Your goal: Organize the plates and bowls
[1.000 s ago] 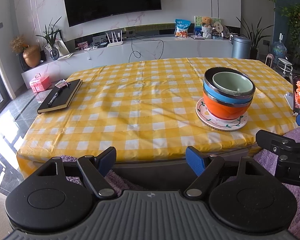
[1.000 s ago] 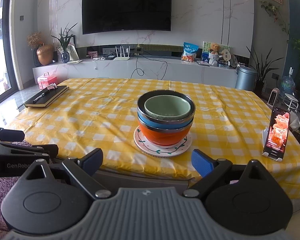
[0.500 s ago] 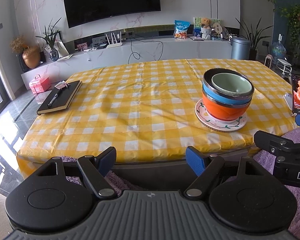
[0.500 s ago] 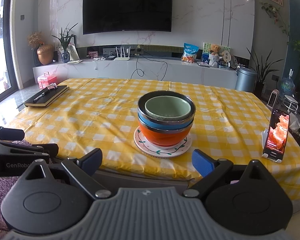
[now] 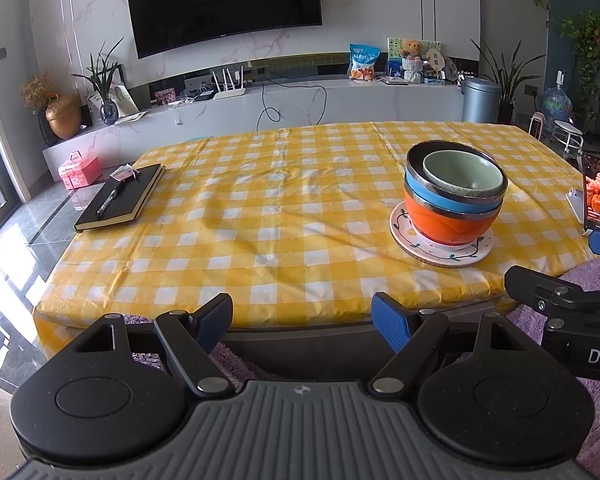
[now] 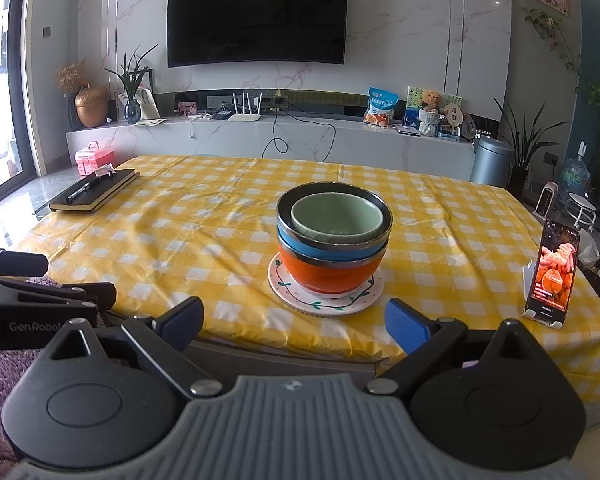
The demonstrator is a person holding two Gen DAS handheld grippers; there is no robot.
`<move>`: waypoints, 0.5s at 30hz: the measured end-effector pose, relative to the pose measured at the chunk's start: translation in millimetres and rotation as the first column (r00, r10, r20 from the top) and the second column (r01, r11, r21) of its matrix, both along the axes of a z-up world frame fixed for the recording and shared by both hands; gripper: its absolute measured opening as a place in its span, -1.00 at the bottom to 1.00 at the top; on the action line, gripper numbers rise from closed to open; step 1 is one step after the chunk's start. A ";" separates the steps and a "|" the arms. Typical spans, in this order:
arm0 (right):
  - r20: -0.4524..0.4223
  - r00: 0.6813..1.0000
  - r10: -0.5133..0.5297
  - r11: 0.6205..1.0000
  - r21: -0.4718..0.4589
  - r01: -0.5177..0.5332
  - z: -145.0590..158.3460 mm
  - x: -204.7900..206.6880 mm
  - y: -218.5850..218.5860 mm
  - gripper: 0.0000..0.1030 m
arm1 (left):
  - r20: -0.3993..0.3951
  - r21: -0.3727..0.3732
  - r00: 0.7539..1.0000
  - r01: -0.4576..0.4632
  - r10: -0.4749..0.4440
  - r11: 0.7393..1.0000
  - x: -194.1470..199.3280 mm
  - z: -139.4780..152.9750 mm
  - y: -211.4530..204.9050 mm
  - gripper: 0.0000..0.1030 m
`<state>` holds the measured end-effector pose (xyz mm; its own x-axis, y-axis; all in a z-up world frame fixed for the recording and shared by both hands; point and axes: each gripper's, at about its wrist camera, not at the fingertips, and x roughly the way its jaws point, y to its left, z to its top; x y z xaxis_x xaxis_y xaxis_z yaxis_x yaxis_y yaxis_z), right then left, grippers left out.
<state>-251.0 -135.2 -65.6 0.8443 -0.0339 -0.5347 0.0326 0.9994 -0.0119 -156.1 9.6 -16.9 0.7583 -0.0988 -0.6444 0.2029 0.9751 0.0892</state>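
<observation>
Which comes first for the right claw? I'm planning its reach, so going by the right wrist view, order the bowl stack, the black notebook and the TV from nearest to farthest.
1. Bowl stack: straight ahead of the right claw, near the table's front edge.
2. Black notebook: far left corner of the table.
3. TV: on the back wall, beyond the table.

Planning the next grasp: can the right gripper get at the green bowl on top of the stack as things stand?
Probably yes. The right gripper is open and empty, facing the green bowl, which sits topmost with nothing over it. Only bare tablecloth lies between.
</observation>
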 end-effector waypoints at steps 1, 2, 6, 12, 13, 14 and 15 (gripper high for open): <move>0.000 1.000 0.000 1.000 0.000 0.000 0.0 0.2 -0.3 0.86 | 0.000 0.000 1.000 0.001 -0.001 1.000 0.4 0.2 0.0 0.80; -0.001 1.000 0.000 1.000 -0.001 0.000 0.0 0.2 0.1 0.86 | 0.001 0.001 1.000 0.002 -0.002 1.000 -0.3 -0.1 0.0 0.80; 0.001 1.000 0.001 1.000 -0.004 -0.001 0.2 0.4 0.2 0.86 | 0.007 0.002 1.000 0.007 -0.007 1.000 1.2 1.2 -1.3 0.80; 0.002 1.000 0.001 1.000 -0.006 -0.001 0.3 0.2 0.0 0.86 | 0.014 0.000 1.000 0.008 -0.008 1.000 3.5 -0.1 -1.8 0.80; 0.002 1.000 0.001 1.000 -0.007 -0.001 0.4 0.4 -0.4 0.86 | 0.015 -0.001 1.000 0.007 -0.007 1.000 -0.1 -1.4 -1.9 0.80; 0.002 1.000 0.002 1.000 -0.006 -0.002 0.3 0.2 0.1 0.86 | 0.016 -0.001 1.000 0.008 -0.008 1.000 -1.2 -1.8 -1.8 0.80; 0.002 1.000 0.002 1.000 -0.006 -0.002 0.3 0.2 0.1 0.86 | 0.016 0.000 1.000 0.008 -0.008 1.000 -1.1 -1.8 -1.7 0.80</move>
<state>-250.8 -135.1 -65.3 0.8452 -0.0358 -0.5332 0.0309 0.9994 -0.0181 -157.2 7.9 -18.7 0.7678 -0.1047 -0.6320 0.2089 0.9735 0.0925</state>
